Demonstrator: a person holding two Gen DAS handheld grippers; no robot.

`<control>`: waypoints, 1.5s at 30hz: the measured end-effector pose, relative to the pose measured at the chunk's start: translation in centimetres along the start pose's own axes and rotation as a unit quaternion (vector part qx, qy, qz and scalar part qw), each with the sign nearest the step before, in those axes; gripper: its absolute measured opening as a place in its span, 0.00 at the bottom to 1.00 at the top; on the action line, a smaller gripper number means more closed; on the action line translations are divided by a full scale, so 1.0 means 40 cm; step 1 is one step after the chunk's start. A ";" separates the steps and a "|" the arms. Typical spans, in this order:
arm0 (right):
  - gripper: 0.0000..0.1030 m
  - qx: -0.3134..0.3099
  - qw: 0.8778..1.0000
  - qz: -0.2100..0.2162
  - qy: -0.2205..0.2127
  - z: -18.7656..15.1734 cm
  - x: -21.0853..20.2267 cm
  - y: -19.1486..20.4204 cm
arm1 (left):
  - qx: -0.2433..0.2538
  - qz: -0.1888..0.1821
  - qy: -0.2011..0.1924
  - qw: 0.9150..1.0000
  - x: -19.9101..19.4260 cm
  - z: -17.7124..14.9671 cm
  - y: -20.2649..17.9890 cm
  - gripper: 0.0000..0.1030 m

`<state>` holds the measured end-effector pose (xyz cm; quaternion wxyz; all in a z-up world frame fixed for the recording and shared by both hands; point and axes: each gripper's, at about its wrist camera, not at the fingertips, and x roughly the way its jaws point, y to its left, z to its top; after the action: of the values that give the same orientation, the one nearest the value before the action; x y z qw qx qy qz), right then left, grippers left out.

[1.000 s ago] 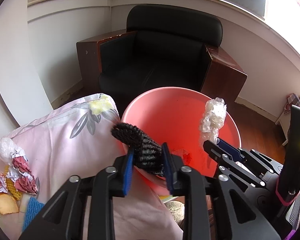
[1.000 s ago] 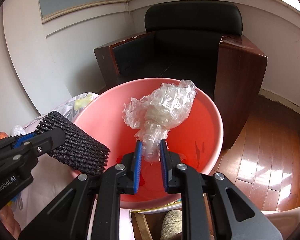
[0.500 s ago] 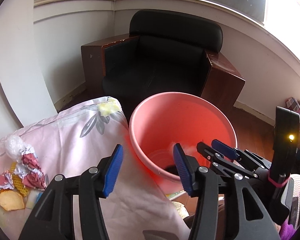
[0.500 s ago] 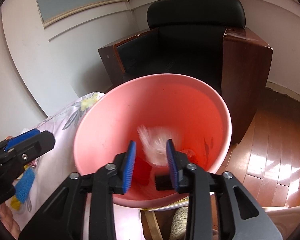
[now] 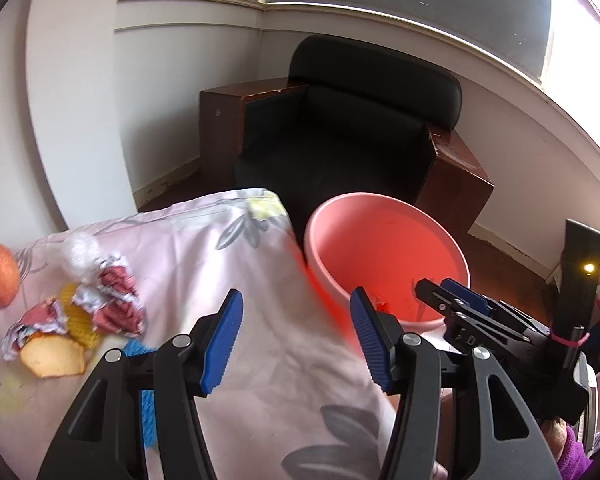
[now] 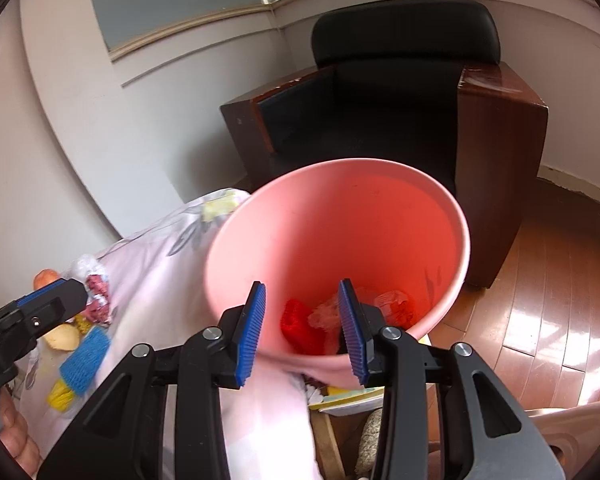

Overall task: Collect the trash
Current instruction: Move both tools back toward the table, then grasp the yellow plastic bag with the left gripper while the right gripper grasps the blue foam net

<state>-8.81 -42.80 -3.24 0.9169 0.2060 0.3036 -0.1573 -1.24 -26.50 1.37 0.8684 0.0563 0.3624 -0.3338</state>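
Several trash scraps (image 5: 80, 312) lie on floral sheet (image 5: 228, 264), left of & below left gripper (image 5: 296, 344), jaws opening, empty, nearer arm. Pink bin (image 6: 340, 216) w/ dropped trash sits under right gripper (image 6: 302, 332), parted, empty.

Two wrist views, angled down, sharing pink bin (image 5: 384, 248)

Smooth pink plastic bin (image 6: 340, 216), glossy wood floor (image 6: 560, 300), matt floral cloth (image 5: 228, 260).
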 end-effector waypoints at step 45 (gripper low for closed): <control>0.38 -0.097 0.976 0.142 0.134 -0.195 0.023 0.360 | -0.024 0.075 0.036 0.996 -0.156 -0.310 0.394 0.49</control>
<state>-6.00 -26.80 -5.46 0.8964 0.1768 0.4052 0.0337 -2.02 -6.77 -5.81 0.8785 0.0744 0.3960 -0.2567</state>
